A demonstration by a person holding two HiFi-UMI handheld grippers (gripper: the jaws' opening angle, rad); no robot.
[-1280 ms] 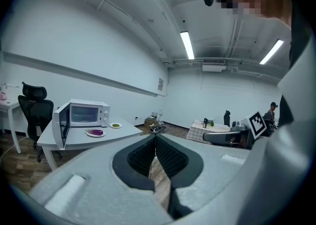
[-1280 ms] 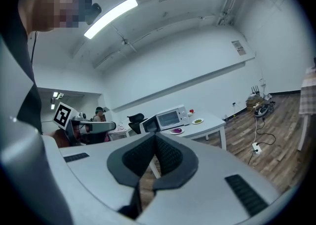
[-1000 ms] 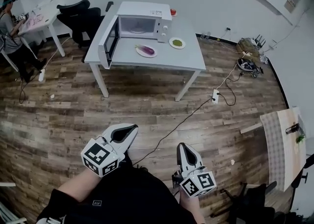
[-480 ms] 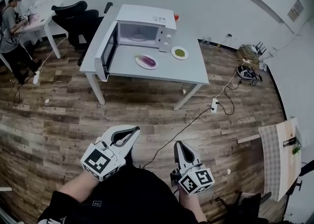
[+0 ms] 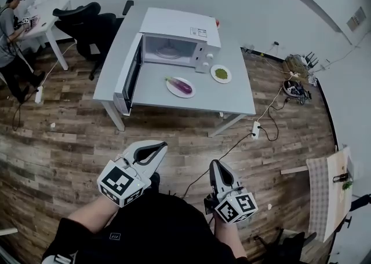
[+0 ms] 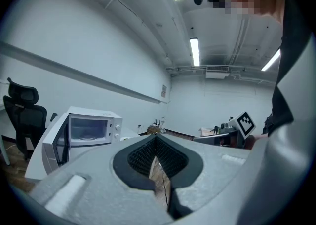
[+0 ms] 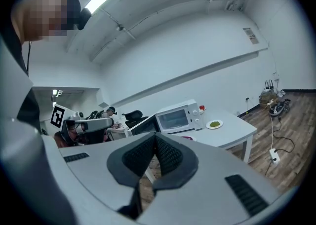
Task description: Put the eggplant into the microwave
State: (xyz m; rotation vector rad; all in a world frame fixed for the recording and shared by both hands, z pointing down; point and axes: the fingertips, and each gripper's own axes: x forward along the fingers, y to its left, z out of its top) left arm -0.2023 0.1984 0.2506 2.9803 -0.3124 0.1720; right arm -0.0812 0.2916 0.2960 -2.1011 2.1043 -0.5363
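The left tongs [image 5: 157, 149] and the right tongs [image 5: 217, 169] are held low in front of the person, over the wooden floor [image 5: 69, 141] and well apart from the grey tabletop [image 5: 232, 99]. In each gripper view the two dark ridged pads meet at their tips with nothing between them, so both pairs of tongs are closed and empty.

The purple eggplant [image 5: 182, 85] lies on a white plate [image 5: 170, 85] near the middle of the tabletop, just in front of the white microwave [image 5: 181, 25]. The microwave's door [image 5: 132, 74] stands swung open to the left, and its cavity shows a glass turntable. A small plate [image 5: 221, 73] with something green on it sits to the right of the eggplant's plate, beside the microwave's control panel.

A power strip [image 5: 255, 130] lies on the floor near the right front table leg. At the far left a black office chair [image 5: 81, 18] stands by another desk, where a person [image 5: 8, 31] sits.
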